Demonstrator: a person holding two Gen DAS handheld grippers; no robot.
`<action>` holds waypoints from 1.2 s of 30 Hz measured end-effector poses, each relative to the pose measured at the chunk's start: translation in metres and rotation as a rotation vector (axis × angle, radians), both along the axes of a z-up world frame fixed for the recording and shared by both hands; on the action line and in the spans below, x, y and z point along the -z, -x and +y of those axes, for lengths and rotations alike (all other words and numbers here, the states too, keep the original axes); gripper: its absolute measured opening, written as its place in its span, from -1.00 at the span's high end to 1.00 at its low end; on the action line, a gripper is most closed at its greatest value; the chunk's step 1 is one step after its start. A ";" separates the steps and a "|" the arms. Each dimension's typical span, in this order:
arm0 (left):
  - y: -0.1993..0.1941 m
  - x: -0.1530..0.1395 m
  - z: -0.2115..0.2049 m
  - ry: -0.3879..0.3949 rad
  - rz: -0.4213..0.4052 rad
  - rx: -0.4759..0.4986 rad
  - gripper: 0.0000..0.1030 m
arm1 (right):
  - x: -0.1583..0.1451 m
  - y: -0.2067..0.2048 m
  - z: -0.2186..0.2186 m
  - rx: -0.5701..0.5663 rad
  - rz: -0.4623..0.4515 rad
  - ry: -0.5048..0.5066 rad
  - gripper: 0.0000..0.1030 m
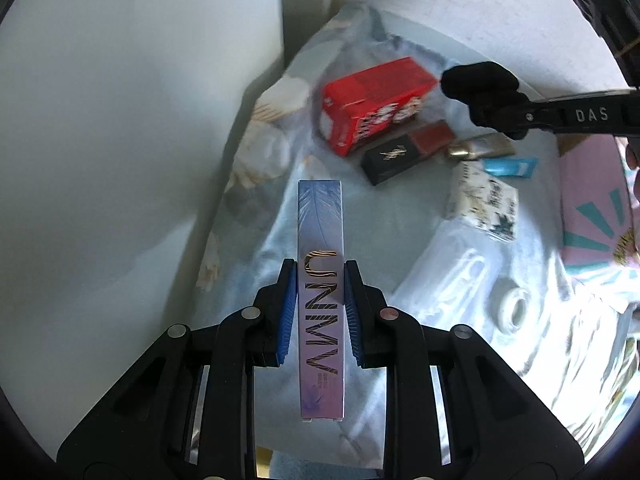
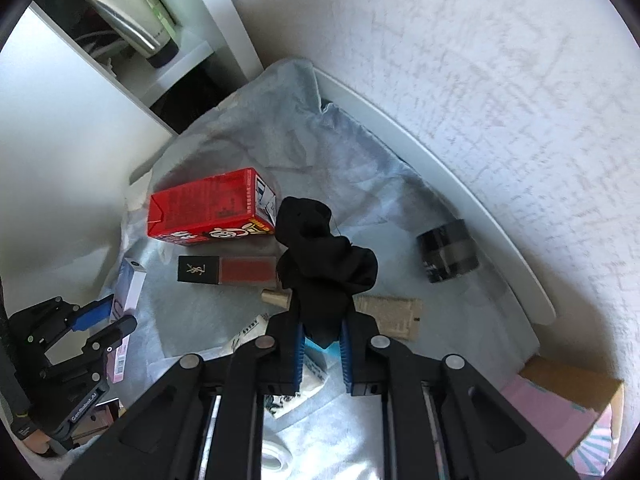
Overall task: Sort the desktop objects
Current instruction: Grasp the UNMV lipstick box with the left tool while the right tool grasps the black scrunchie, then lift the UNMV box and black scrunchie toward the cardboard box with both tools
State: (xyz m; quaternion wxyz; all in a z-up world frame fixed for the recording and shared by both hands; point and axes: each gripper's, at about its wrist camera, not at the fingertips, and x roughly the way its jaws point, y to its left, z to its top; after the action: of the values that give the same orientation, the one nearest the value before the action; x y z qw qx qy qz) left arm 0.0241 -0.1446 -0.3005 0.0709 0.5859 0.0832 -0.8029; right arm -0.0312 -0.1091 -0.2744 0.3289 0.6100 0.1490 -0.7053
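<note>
My left gripper [image 1: 320,270] is shut on a long slim lilac box [image 1: 321,216] printed UNNY, its blue pads pressing both long sides. The box points away from me above the pale blue cloth [image 1: 380,220]. In the right wrist view the same box [image 2: 130,284] sits in the left gripper [image 2: 106,320] at the lower left. My right gripper [image 2: 322,330] is shut on a crumpled black cloth [image 2: 324,256], which bunches up above its fingertips. From the left wrist view that black cloth [image 1: 480,88] hangs beside the red carton [image 1: 376,100].
On the cloth lie the red carton [image 2: 212,208], a black-and-red lipstick box [image 2: 228,270], a gold-capped tube [image 1: 480,146], a printed white packet [image 1: 484,200], a beige sachet [image 2: 392,316] and a black jar [image 2: 448,252]. A pink box [image 1: 592,208] stands right; white walls close by.
</note>
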 end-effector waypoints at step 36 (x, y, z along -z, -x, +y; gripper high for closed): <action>0.078 -0.172 0.141 -0.120 0.216 0.499 0.60 | -0.137 -0.104 0.215 0.480 0.219 0.029 0.73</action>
State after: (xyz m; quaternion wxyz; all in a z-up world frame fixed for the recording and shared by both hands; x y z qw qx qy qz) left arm -0.0537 -0.0036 -0.1290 -0.1732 0.5026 -0.0092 -0.8469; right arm 0.0727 0.1060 -0.1377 0.1428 0.5430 0.0247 -0.8271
